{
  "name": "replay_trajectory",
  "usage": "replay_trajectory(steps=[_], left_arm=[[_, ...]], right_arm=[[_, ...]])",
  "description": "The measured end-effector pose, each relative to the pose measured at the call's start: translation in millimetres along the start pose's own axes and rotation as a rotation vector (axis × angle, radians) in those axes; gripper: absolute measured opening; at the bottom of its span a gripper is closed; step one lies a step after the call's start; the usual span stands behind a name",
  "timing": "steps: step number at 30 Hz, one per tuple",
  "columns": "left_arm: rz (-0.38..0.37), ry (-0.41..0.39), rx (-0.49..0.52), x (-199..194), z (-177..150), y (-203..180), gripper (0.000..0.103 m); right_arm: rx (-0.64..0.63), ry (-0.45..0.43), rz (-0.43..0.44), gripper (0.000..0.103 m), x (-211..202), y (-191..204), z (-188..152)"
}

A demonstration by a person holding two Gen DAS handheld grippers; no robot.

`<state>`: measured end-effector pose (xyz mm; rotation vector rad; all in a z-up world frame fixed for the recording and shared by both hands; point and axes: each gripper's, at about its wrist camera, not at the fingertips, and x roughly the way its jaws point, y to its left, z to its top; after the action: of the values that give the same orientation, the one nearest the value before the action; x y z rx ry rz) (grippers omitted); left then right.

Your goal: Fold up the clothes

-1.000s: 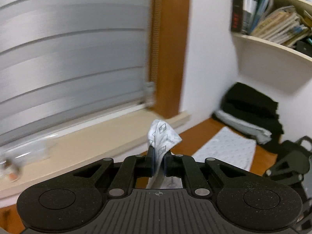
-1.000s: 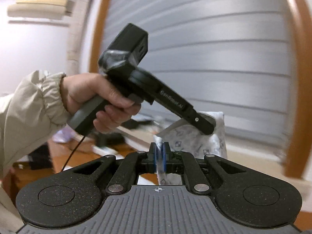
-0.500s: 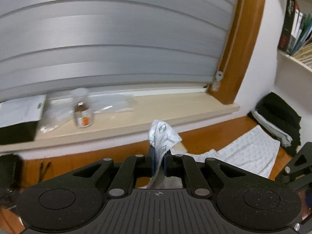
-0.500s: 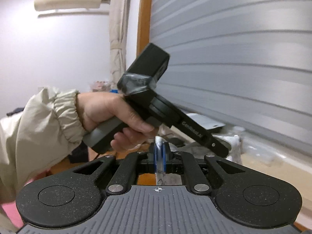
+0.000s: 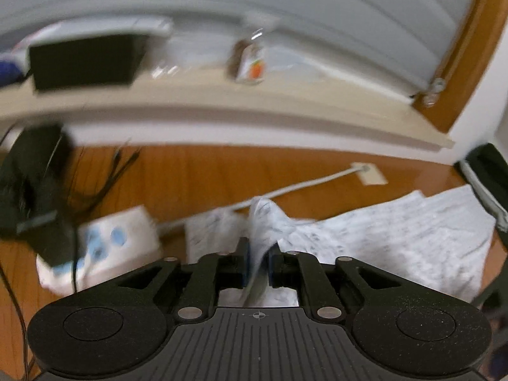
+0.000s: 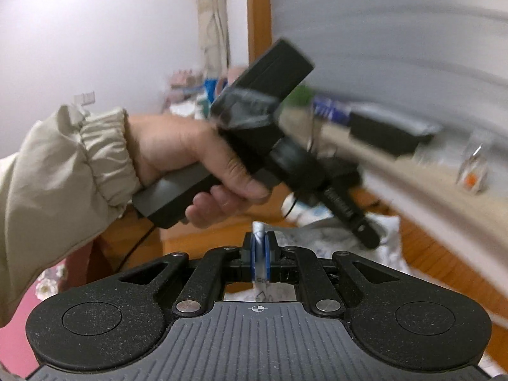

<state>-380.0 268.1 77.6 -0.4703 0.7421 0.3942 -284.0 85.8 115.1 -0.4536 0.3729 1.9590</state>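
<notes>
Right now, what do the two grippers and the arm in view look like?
Both grippers, left and right, are matte black with speckled round housings, ribbed grey bases, silver pivot pins and blue pads. From the right wrist, the left tool has a grey handle, black taped body and trailing black cable. The sleeve is beige with an elastic cuff.

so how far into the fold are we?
Mid-fold. Done: most of the cloth already lies flat on the table. In hand: the right gripper is shut on one edge; the left gripper has just been opening, with cloth between its pads, apparently coming loose. Left: lay both edges down and finish folding. Dark clothes sit piled at the far right.
</notes>
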Motion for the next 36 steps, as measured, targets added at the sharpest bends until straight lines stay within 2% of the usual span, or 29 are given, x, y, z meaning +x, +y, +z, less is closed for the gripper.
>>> replay_trajectory(steps=[2,4,6,9,10,11,12,18,19,22,26,29,32,36], left_arm=[[0.045,0.005,-0.021,-1.2,-8.5,14.2,0.024],[0.083,0.004,-0.036,-5.8,-15.9,25.2,0.025],[0.097,-0.004,-0.045,-13.3,-20.8,29.8,0.025],[0.108,-0.021,-0.042,-22.9,-26.5,29.8,0.027],[0.110,-0.028,-0.036,-24.2,-27.3,26.3,0.031],[0.113,-0.036,-0.023,-23.9,-27.5,21.6,0.044],[0.117,-0.044,-0.011,-23.3,-27.7,17.0,0.050],[0.230,-0.144,0.010,-18.1,-23.6,-0.7,0.050],[0.229,-0.164,0.012,-18.7,-23.0,-5.3,0.050],[0.130,-0.183,0.026,-15.4,-24.1,-29.2,0.050],[0.054,-0.171,0.103,-0.3,-31.6,-77.5,0.054],[0.057,-0.150,0.131,12.3,-41.8,-98.7,0.055],[0.069,-0.142,0.120,13.8,-60.8,-103.9,0.054],[0.103,-0.160,0.096,-12.8,-98.6,-94.2,0.056]], right_arm=[[0.011,0.050,0.034,0.013,21.0,9.6,-12.4],[0.004,0.062,0.041,0.027,24.6,13.0,-18.8],[-0.005,0.048,0.027,0.034,13.1,11.1,-20.3],[-0.004,0.026,-0.052,0.035,-17.5,-11.1,-22.6],[-0.004,0.019,-0.079,0.035,-27.8,-18.7,-23.4],[-0.003,0.011,-0.105,0.035,-38.1,-26.2,-24.1],[-0.010,0.012,-0.146,0.035,-46.6,-36.6,-27.7],[0.022,0.088,-0.362,0.035,-109.8,-102.3,-90.6],[0.039,0.105,-0.391,0.035,-121.3,-110.5,-103.2],[0.101,0.152,-0.447,0.035,-151.6,-119.8,-144.7],[0.193,0.176,-0.441,0.035,-184.9,-118.2,-184.4],[0.228,0.177,-0.455,0.037,-197.6,-116.5,-199.8],[0.268,0.150,-0.482,0.047,-204.4,-121.1,-203.9],[0.334,0.142,-0.511,0.049,-205.1,-131.0,-207.2]])
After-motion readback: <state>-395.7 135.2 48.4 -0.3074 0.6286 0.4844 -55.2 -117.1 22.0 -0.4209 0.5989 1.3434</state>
